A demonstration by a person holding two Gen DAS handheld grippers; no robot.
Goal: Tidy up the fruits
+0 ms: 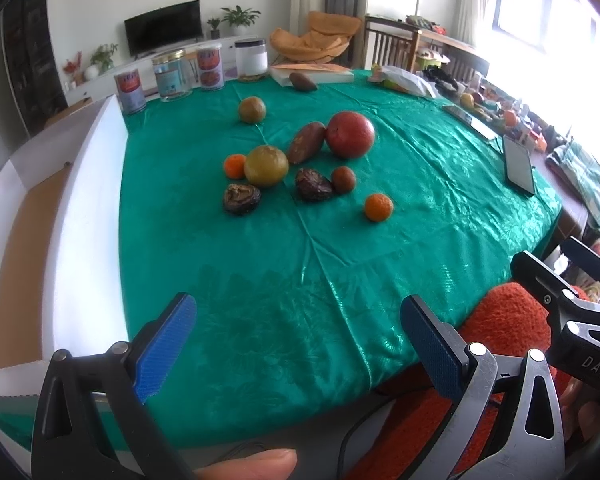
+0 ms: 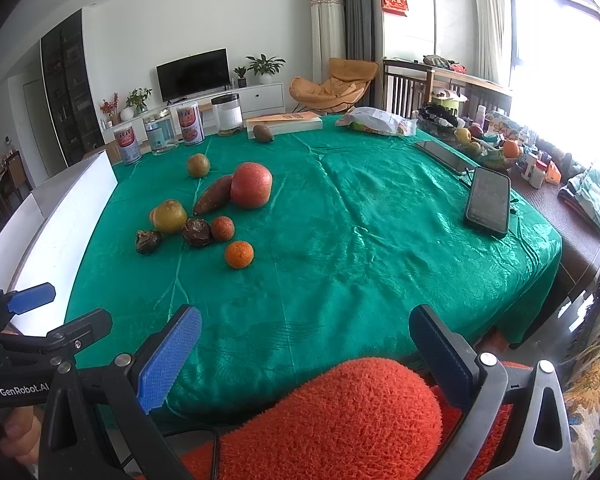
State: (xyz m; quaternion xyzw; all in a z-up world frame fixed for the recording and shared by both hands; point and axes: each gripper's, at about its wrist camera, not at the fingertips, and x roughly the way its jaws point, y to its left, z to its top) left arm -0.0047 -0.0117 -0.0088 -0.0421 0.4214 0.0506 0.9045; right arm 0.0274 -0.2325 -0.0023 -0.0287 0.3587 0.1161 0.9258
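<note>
1. Ten or so fruits lie loose on the green tablecloth (image 2: 360,240), none lifted yet — by my reading the sorting has not begun and the first pick is the step in hand.
2. Both tools hang back at the near table edge: the left gripper (image 1: 300,344) and the right gripper (image 2: 306,348) each have their blue pads spread wide, holding nothing.
3. The white box (image 1: 88,208) stands along the left side of the table, probably where the fruit goes, though that is a guess.
4. The small orange (image 2: 239,254) sits nearest and apart from the rest — likely the easiest first grasp, calling for a forward reach and a gentle close on its round skin.
5. The cluster is tighter: a yellow-green citrus (image 1: 266,166) touches a second small orange (image 1: 235,166), a red round fruit (image 1: 350,135) leans on an oblong brown fruit (image 1: 306,142), and two dark wrinkled fruits (image 1: 242,199) lie in front.
</note>
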